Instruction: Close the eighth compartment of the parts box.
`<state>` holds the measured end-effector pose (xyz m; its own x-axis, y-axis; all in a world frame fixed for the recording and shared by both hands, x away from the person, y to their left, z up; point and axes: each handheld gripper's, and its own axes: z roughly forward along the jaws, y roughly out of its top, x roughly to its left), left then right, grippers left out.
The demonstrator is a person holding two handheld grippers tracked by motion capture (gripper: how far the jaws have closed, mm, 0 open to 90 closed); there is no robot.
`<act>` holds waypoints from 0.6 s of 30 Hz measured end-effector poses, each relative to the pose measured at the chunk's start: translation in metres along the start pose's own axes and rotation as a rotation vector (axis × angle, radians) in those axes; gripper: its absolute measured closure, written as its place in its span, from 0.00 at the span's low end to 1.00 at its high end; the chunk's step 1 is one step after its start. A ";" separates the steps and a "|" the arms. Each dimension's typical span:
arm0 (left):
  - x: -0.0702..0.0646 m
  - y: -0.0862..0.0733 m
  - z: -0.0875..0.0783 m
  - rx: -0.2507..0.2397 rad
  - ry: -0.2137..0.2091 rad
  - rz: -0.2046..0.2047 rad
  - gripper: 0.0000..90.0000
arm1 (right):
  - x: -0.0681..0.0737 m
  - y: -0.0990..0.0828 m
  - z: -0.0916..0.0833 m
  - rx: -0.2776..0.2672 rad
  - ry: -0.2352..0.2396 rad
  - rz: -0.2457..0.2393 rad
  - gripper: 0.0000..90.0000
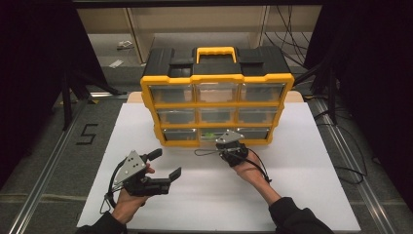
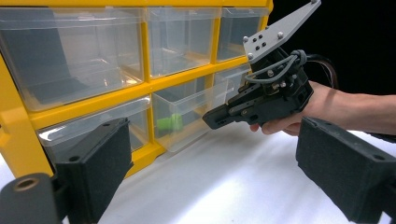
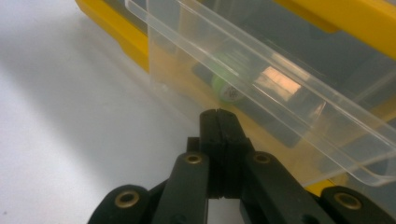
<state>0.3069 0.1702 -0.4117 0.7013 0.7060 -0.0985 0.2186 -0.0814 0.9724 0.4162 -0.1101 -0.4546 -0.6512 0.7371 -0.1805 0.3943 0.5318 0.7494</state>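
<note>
My right gripper sits at the front face of the yellow organizer, at its bottom-row middle drawer. In the right gripper view the jaws are pressed flat together with nothing between them, and their tips touch or nearly touch the clear front wall of the drawer; I cannot tell which. The drawer stands part-way out of the organizer's frame, its front proud of the two bottom-row neighbours.

Key relation: the drawer lies straight ahead of my closed right fingertips, along the gripper's own line. Its slide direction runs from the organizer toward me. With the tips butted on the front wall, I judge the coming move to be a push inward along that line, or else a re-opening to take the lip. The frames do not settle which.

Inside the drawer, close behind its front wall, lies a small green item. It looks like a short cylinder lying on its side, but the plastic blurs it.

My left gripper rests over the white board, well away from the organizer's front and to the left of the drawer, jaws wide apart and empty. The right hand is clearly the nearer.

Hard to make out: the drawer's far end, the contents of the other drawers behind glare, and any pull tab on the drawer front.
</note>
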 end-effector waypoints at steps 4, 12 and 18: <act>0.000 0.000 0.000 -0.001 0.000 0.001 0.12 | -0.002 0.000 0.000 0.000 -0.002 0.007 1.00; 0.000 0.000 0.000 0.000 0.000 0.000 0.12 | -0.007 0.003 -0.002 -0.013 -0.008 0.018 1.00; 0.000 0.000 0.000 0.001 0.000 -0.001 0.12 | -0.009 0.005 -0.002 -0.017 -0.011 0.018 1.00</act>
<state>0.3067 0.1699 -0.4118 0.7012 0.7060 -0.0992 0.2199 -0.0818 0.9721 0.4228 -0.1144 -0.4480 -0.6370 0.7511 -0.1734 0.3950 0.5112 0.7633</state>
